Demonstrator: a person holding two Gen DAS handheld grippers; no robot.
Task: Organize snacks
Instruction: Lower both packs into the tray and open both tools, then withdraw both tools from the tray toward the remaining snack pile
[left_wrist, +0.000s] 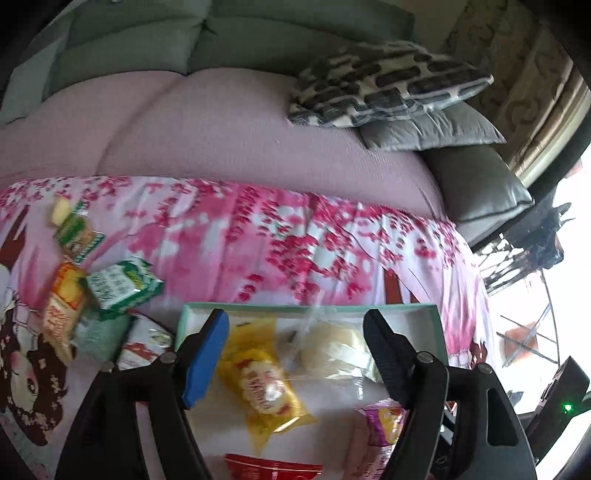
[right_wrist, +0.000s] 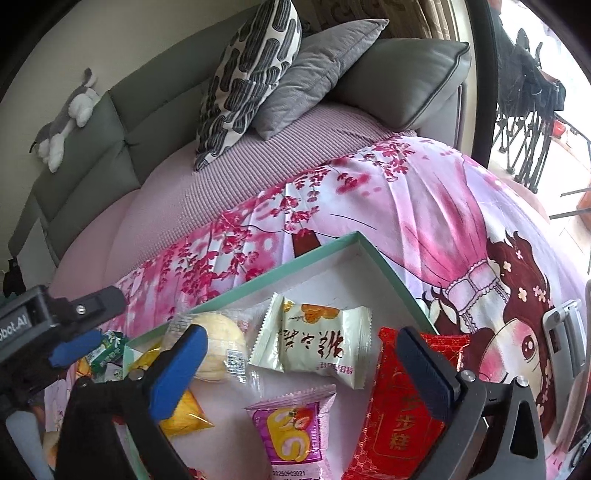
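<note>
Snacks are being gathered into a shallow box with a mint-green rim, which lies on a pink floral sheet spread over a sofa seat. The box sits low and open at the top, so packets can be dropped in flat from above, and that is likely why both grippers point steeply down over it.

Inside lie a pale round bun in clear wrap, a cream packet with brown lettering, a pink swirl-cake packet, a yellow packet and a red packet at the box's right side, partly over its rim as far as I can tell.

The right gripper stands wide, its jaws astride the cream and pink packets with nothing pressed between the pads. The left gripper is also parted, hovering above the yellow packet and the bun without touching either.

Several snacks remain outside the box on the sheet to its left: a green-and-white packet, an orange packet and a green-and-cream one beyond. These look like the remaining work, so the left gripper is the natural one to fetch them.

Grey and patterned cushions rest well apart at the sofa's far end.
</note>
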